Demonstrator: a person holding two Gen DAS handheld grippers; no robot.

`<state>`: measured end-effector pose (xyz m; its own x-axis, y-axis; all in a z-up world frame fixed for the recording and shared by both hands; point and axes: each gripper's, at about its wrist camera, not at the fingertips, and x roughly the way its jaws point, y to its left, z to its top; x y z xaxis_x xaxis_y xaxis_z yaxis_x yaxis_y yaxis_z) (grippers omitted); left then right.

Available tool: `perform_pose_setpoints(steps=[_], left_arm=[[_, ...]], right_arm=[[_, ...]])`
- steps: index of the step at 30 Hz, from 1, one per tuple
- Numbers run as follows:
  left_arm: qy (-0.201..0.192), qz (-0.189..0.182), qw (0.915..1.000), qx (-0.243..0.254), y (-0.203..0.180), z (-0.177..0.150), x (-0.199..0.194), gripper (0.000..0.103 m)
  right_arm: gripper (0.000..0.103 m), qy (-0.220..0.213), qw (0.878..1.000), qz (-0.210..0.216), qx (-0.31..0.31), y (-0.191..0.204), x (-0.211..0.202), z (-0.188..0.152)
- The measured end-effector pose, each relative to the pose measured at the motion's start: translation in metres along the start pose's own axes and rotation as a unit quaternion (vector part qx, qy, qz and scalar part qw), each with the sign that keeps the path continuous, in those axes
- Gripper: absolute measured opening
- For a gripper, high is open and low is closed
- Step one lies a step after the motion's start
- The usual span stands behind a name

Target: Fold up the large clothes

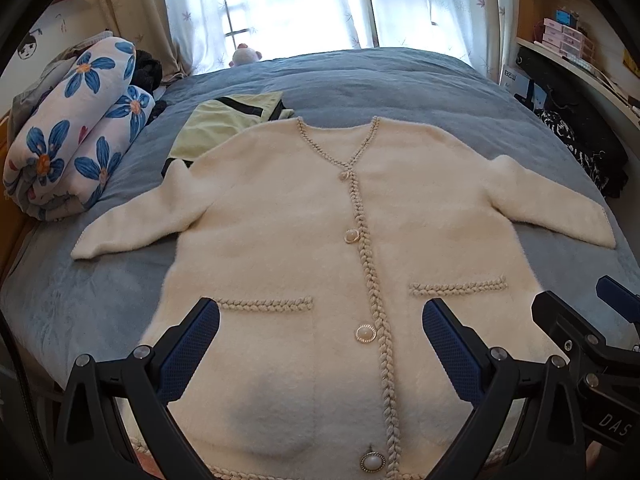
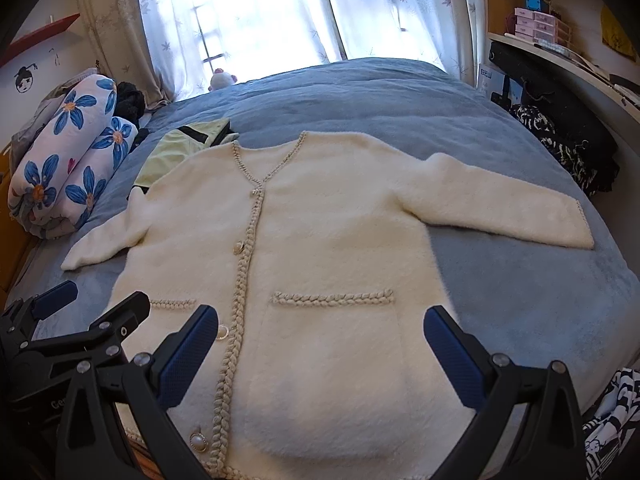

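1. Left gripper (image 1: 320, 344) and right gripper (image 2: 320, 344): fingers spread wide, holding nothing, over the hem.
2. Cream cardigan (image 1: 320, 240) flat on the bed (image 1: 400, 80), buttoned, long axis 6-to-12.
3. Sleeves at 9 and 3; each hand nearer its own.

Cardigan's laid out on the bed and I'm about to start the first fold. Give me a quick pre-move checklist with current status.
1. Left gripper open and holding nothing: ok.
2. Right gripper open and holding nothing: ok.
3. Cream cardigan lying flat, front up, buttoned: ok.
4. Both sleeves spread out to the sides, left sleeve and right sleeve unfolded: ok.
5. Cardigan free of other items: not ok, its shoulder overlaps the green garment.
6. Hem fully on the blue blanket: cannot tell, the near edge is hidden behind the grippers.
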<state>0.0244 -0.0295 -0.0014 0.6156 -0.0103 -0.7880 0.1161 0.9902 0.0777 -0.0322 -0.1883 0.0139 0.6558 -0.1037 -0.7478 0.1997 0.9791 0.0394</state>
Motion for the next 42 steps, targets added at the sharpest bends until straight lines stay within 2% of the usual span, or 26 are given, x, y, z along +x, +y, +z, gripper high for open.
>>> perform_pose_setpoints(steps=[4,10,15,20,24,29,31,34,36,39,42], left_arm=[[-0.004,-0.011,0.9999,0.003,-0.006,0.013,0.001,0.1],[-0.03,-0.035,0.9989,0.009,-0.024,0.042,-0.005,0.1],[-0.054,-0.084,0.9949,0.016,-0.04,0.069,-0.011,0.1],[-0.051,-0.131,0.9899,0.019,-0.057,0.097,-0.012,0.1],[-0.069,-0.13,0.9884,0.037,-0.079,0.12,-0.013,0.1],[-0.085,-0.138,0.9855,0.05,-0.11,0.149,-0.009,0.1],[-0.094,-0.144,0.9832,0.061,-0.126,0.157,-0.005,0.101],[-0.095,-0.15,0.9813,0.075,-0.152,0.167,0.008,0.101],[-0.086,-0.147,0.9824,0.078,-0.17,0.173,0.024,0.101],[-0.063,-0.158,0.9816,0.087,-0.199,0.178,0.053,0.101],[-0.052,-0.146,0.9831,0.097,-0.226,0.176,0.088,0.101]], right_arm=[[0.103,-0.009,1.0,-0.004,-0.002,-0.008,-0.001,0.013],[0.103,-0.04,0.998,-0.044,-0.01,-0.021,-0.01,0.037],[0.103,-0.061,0.996,-0.059,0.008,-0.045,-0.023,0.059],[0.103,-0.08,0.995,-0.062,0.021,-0.067,-0.037,0.08],[0.103,-0.096,0.993,-0.063,0.033,-0.089,-0.042,0.098],[0.103,-0.142,0.982,-0.105,0.065,-0.134,-0.04,0.119],[0.103,-0.167,0.973,-0.141,0.071,-0.155,-0.036,0.126],[0.103,-0.181,0.962,-0.186,0.082,-0.186,-0.025,0.131],[0.103,-0.161,0.959,-0.214,0.093,-0.212,-0.008,0.135],[0.103,-0.099,0.967,-0.207,0.113,-0.257,0.023,0.136],[0.103,-0.054,0.965,-0.22,0.134,-0.296,0.05,0.125]])
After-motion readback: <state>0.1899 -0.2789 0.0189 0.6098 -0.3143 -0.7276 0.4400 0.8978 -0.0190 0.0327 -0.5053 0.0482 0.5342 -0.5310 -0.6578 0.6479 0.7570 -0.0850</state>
